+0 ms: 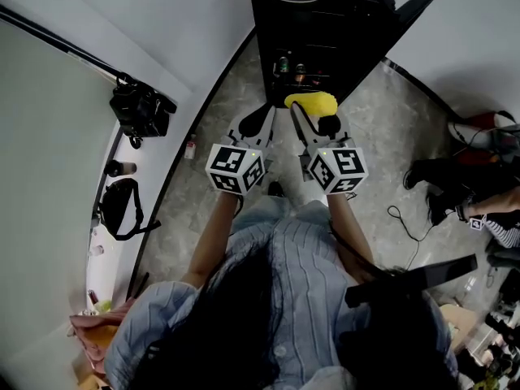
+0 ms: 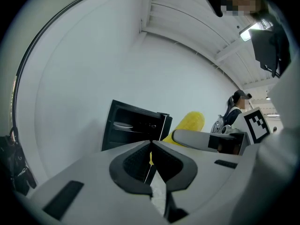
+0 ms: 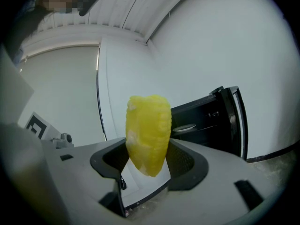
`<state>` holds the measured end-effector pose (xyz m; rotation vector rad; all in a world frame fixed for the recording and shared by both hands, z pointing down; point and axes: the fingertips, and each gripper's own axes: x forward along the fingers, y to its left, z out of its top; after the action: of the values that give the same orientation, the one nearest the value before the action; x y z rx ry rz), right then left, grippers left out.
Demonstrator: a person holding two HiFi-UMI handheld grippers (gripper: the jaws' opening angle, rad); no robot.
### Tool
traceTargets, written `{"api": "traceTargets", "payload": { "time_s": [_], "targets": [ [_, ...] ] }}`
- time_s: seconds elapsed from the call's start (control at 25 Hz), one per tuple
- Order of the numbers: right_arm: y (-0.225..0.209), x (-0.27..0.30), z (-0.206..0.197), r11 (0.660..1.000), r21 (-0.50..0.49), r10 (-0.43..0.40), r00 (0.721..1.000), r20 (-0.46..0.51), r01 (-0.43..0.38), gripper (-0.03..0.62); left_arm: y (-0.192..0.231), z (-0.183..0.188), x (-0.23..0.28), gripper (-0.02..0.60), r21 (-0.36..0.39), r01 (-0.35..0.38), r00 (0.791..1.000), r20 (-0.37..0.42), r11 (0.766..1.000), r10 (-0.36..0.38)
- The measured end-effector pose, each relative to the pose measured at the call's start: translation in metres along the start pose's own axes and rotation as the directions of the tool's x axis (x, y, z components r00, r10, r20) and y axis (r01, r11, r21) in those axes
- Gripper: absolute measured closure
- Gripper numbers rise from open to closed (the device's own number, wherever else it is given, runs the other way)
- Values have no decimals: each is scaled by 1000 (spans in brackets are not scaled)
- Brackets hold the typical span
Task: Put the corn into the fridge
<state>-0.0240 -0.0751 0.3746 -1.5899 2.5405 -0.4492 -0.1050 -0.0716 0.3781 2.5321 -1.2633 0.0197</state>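
A person in a striped shirt stands facing a small black fridge [image 1: 325, 31], its door [image 1: 410, 10] swung open, with a gripper in each hand. The right gripper [image 3: 147, 159] is clamped on a short yellow piece of corn [image 3: 147, 130], jaws pressing its two sides near the lower end, so most of the cob stands clear above them. The corn hangs in the air just short of the open fridge, where a plate [image 3: 183, 127] sits on a shelf. The left gripper [image 2: 151, 161] is beside it with its jaws pressed together on nothing. The corn looks light and stiff, and its ridged kernels likely give the pads purchase. A grip across its middle seems safest, since the tapered end could slip.
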Motion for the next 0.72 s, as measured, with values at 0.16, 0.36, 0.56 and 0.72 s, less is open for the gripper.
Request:
{"api": "traceTargets", "payload": {
  "time_s": [0.16,0.36,0.56,0.72],
  "targets": [
    [3,8,-6,1000,-8,-20,1000,-19,20,338,11,1,0,563,-23,13,1000,4,1000,-13],
    [-5,14,-10,999,8,-39,999,-36,39,338,16,-5,9,563,-53,24,1000,0,998,-24],
    [-20,24,-12,999,-6,-41,997,-64,41,338,17,-9,23,563,-73,30,1000,-4,997,-30],
    [-29,42,-16,999,-12,-32,996,-84,31,338,34,-9,35,563,-92,-2,1000,2,996,2]
  ]
}}
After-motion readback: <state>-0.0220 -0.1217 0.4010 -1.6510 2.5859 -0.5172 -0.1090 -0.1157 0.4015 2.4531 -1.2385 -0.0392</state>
